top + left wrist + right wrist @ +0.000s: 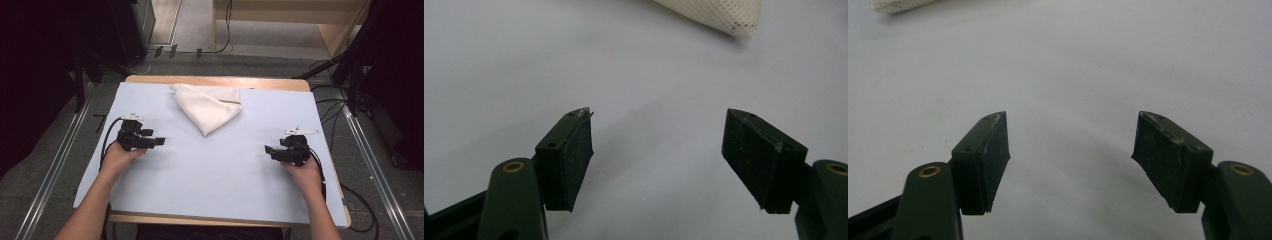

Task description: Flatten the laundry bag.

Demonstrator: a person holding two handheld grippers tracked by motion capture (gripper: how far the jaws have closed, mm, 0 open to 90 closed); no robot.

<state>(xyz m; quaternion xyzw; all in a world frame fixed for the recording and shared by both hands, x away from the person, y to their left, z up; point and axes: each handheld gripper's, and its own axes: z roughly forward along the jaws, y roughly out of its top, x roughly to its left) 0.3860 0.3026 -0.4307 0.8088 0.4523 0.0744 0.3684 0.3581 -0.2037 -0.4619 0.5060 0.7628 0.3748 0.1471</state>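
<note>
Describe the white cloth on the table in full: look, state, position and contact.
The cloth is cream-white with a fine mesh weave, as the left gripper view shows. It lies folded into a rough triangle, its point toward the person and its broad edge near the far side of the pale mat it rests on, slightly left of centre. A fold line crosses its upper right part. Nothing else touches it; both grippers sit well apart from it.

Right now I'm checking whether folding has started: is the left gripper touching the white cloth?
Apart. The high view shows bare mat between the left gripper and the white cloth; in the left gripper view its open jaws hold nothing.
</note>
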